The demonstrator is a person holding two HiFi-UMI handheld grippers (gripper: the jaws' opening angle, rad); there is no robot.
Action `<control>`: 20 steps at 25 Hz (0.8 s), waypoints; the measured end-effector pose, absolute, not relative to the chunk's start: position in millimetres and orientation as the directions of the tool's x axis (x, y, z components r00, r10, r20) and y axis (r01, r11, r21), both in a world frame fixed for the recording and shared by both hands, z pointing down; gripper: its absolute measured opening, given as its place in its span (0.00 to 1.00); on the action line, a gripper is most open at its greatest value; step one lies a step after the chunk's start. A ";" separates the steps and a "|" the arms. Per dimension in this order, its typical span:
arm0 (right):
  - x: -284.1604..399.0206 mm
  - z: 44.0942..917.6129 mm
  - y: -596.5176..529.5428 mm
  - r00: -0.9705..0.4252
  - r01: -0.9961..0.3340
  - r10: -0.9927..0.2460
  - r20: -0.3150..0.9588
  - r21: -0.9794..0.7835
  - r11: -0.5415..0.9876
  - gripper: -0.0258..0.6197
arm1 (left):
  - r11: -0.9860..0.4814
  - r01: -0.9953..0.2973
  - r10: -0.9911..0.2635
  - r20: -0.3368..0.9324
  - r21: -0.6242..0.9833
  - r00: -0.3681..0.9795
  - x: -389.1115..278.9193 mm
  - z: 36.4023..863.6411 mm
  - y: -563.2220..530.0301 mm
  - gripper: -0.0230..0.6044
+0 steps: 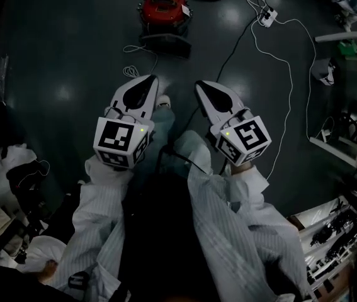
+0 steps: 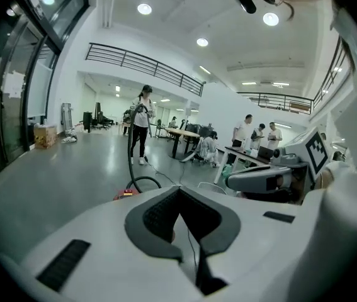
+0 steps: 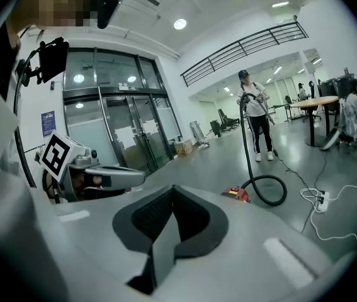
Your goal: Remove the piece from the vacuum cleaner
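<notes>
Holding both tools side by side, nothing in either: left gripper (image 1: pixel 148 83) and right gripper (image 1: pixel 203 88) have jaws pressed together. Red vacuum cleaner (image 1: pixel 164 5) sits on the floor well ahead of both tips, black hose (image 3: pixel 249 162) looping up to a person (image 3: pixel 254 115) standing beyond it.

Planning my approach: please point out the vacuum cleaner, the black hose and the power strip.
vacuum cleaner (image 1: pixel 164 6), head view, red top of its body.
hose (image 3: pixel 245 146), right gripper view, upright stretch above the loop.
power strip (image 1: pixel 267 16), head view, white casing.

Dim head view, bright ceiling lights (image 2: pixel 144 9) (glaring), fisheye edges
</notes>
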State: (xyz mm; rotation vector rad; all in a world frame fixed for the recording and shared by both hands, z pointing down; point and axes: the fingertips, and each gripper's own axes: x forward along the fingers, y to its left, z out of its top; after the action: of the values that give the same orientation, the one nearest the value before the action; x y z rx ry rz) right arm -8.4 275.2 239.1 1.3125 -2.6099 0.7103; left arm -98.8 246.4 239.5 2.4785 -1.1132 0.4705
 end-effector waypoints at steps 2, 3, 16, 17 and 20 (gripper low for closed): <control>-3.3 256.4 233.4 -0.596 -0.798 -0.727 0.340 -0.351 0.490 0.04 | -0.644 -0.741 -0.602 0.474 0.188 0.643 -97.0 255.3 203.7 0.04; -2.0 267.0 213.6 -0.596 -0.798 -0.723 0.350 -0.359 0.484 0.04 | -0.657 -0.732 -0.586 0.490 0.178 0.645 -97.6 264.4 182.3 0.04; 13.1 485.2 41.5 -0.680 -0.725 -0.485 0.551 -0.404 0.558 0.05 | -0.673 -0.716 -0.394 0.729 0.187 0.560 -84.3 487.9 -12.2 0.04; 15.1 502.4 30.0 -0.683 -0.719 -0.467 0.561 -0.407 0.564 0.06 | -0.660 -0.723 -0.379 0.742 0.203 0.554 -81.6 508.1 -22.9 0.04; 18.8 553.7 -2.3 -0.693 -0.698 -0.413 0.591 -0.408 0.588 0.07 | -0.647 -0.731 -0.342 0.774 0.217 0.533 -74.2 563.9 -51.2 0.04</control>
State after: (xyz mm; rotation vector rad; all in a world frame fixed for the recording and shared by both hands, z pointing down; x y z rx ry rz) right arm 18.8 -2.3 553.7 0.8892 -2.3821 0.8834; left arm -74.2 -51.2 563.9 2.2450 -0.8676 0.9719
